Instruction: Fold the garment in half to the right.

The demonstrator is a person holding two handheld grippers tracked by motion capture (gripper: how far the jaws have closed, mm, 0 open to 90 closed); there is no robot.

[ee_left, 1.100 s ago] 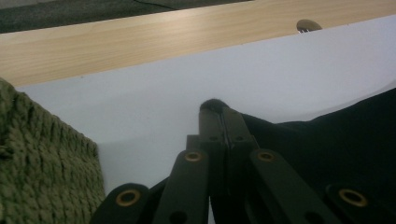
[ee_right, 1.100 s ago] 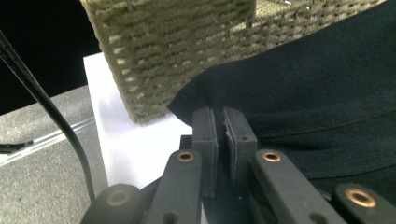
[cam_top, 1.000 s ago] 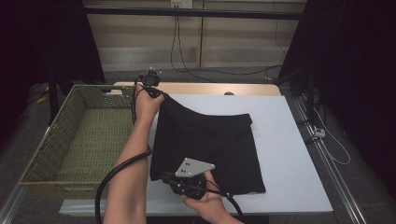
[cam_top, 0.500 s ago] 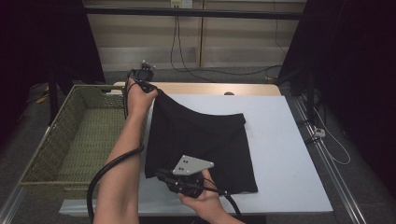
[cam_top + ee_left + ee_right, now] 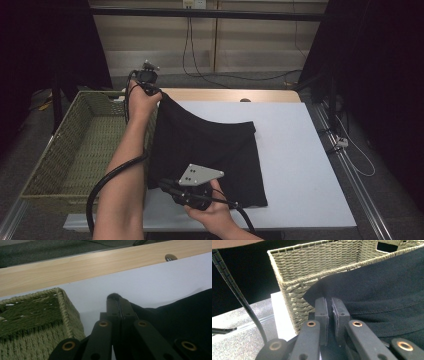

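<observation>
One black fabric garment [image 5: 210,150] lies spread on one white rectangular tabletop [image 5: 300,165]. One green woven wicker basket [image 5: 75,150] stands just beside the tabletop's left edge. Two black hand-held grippers are in play: the left gripper [image 5: 146,82] and the right gripper [image 5: 165,184], one per hand.

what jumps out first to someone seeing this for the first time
A black garment spreads over the white table, its left edge against a green woven basket. The left gripper pinches its far corner and the right gripper its near edge, both shut on the cloth.
</observation>
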